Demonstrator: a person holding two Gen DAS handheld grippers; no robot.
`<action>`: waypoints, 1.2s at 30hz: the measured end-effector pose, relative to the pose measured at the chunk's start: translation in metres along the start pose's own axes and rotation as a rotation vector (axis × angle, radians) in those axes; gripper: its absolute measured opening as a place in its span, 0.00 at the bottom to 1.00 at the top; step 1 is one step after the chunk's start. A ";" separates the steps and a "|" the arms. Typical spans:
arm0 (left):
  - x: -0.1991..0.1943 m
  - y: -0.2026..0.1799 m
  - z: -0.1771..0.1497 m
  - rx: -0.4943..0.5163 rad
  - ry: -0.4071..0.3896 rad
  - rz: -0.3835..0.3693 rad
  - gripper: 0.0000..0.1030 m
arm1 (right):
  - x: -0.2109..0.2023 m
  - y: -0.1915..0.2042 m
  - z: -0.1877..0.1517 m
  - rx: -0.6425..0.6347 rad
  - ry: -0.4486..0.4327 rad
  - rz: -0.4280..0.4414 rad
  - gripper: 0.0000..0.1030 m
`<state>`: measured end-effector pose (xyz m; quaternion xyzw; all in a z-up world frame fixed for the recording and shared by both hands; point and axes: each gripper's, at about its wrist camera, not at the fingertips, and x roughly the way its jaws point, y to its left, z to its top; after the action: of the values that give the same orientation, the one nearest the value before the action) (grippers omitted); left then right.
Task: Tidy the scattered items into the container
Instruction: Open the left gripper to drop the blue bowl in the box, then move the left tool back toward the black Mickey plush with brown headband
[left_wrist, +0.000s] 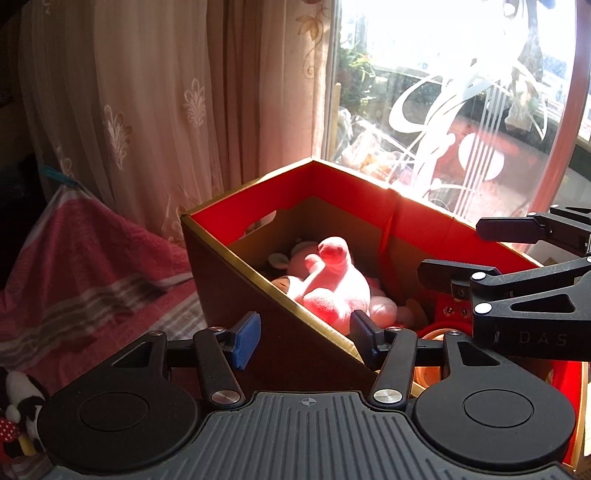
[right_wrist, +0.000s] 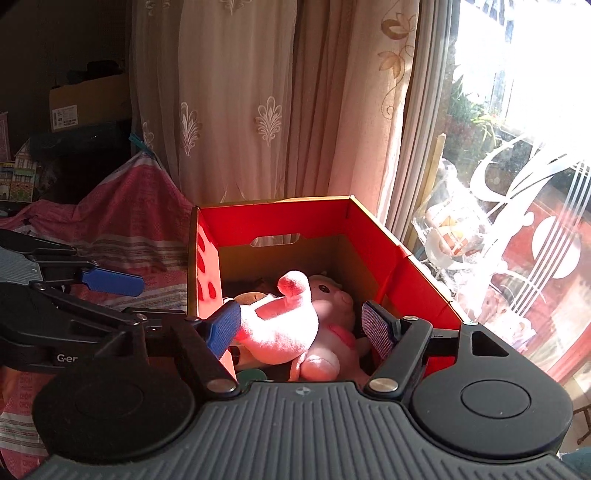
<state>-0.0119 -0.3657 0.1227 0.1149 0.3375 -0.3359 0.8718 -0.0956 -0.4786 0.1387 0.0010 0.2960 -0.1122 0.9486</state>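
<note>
I have both tools released over the cardboard box (right_wrist: 280, 218), the one with the red lining. The right gripper (right_wrist: 301, 326) stands open at the lower middle of its view, nothing between its blue pads (right_wrist: 223, 328), and the left gripper (left_wrist: 304, 338) is just as empty, its jaws astride the box's near wall. The pink plush flamingo (right_wrist: 284, 325) lies inside the box on top of a pale pink plush animal (right_wrist: 330, 299), so that item looks delivered.

My worry is the leftovers. A black-and-white plush toy (left_wrist: 22, 410) sits at the lower left of the left view, on the striped pink blanket (left_wrist: 85, 266), outside the box. Reaching for it, I could catch the box wall with the left jaw and drag or tip the box. The two grippers also hang close together, so a careless swing could knock them. Strong sun glare from the window (right_wrist: 517, 110) may hide small items.
</note>
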 end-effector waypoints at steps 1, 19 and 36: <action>-0.005 0.005 -0.001 -0.006 -0.003 0.007 0.67 | -0.002 0.006 0.003 -0.011 -0.007 0.008 0.74; -0.093 0.179 -0.114 -0.194 0.131 0.343 0.74 | 0.023 0.201 -0.002 -0.214 0.064 0.357 0.79; -0.159 0.391 -0.223 -0.518 0.330 0.687 0.74 | 0.069 0.363 -0.037 -0.316 0.236 0.601 0.79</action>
<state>0.0468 0.1027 0.0521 0.0502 0.4870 0.0910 0.8672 0.0164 -0.1370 0.0455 -0.0457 0.4039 0.2196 0.8869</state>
